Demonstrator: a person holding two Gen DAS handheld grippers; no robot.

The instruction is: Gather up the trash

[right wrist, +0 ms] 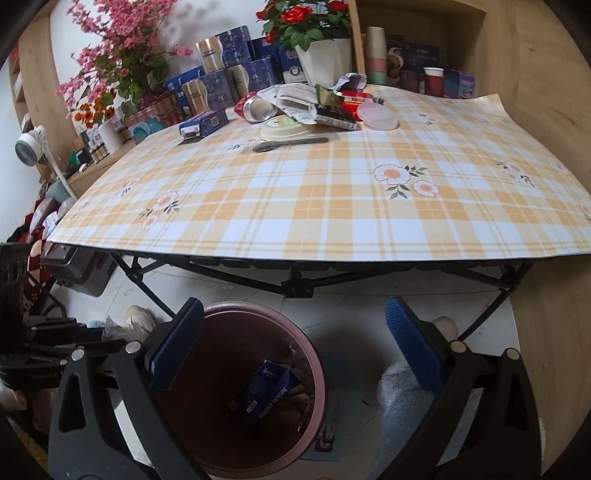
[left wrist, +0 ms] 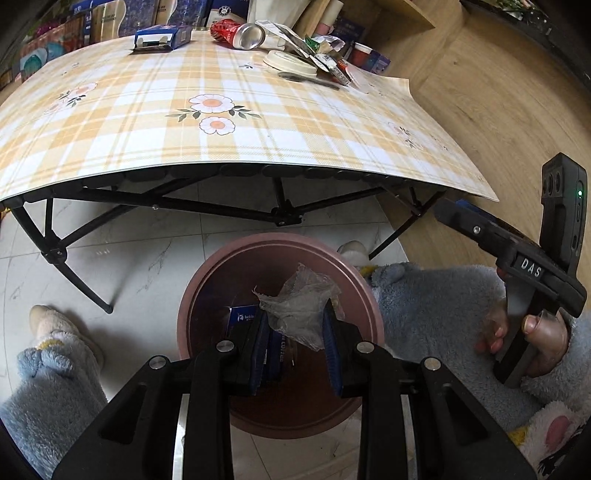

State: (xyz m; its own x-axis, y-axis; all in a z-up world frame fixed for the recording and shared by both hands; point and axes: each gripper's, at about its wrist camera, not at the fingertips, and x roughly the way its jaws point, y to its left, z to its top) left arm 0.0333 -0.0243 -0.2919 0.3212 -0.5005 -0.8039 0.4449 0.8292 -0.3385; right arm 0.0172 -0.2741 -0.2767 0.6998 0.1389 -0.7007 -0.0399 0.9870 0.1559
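While pinched in left claw (left wrist: 295, 328), wrapper (left wrist: 301, 310) upright over bin (left wrist: 207, 273).

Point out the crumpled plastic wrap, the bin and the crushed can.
crumpled plastic wrap (left wrist: 301, 308), left wrist view, its middle
bin (right wrist: 320, 384), right wrist view, right rim
crushed can (left wrist: 248, 36), left wrist view, silver end

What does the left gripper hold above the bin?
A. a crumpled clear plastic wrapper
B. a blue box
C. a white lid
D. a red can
A: the left gripper pinches a crumpled clear plastic wrapper over the pink bin.
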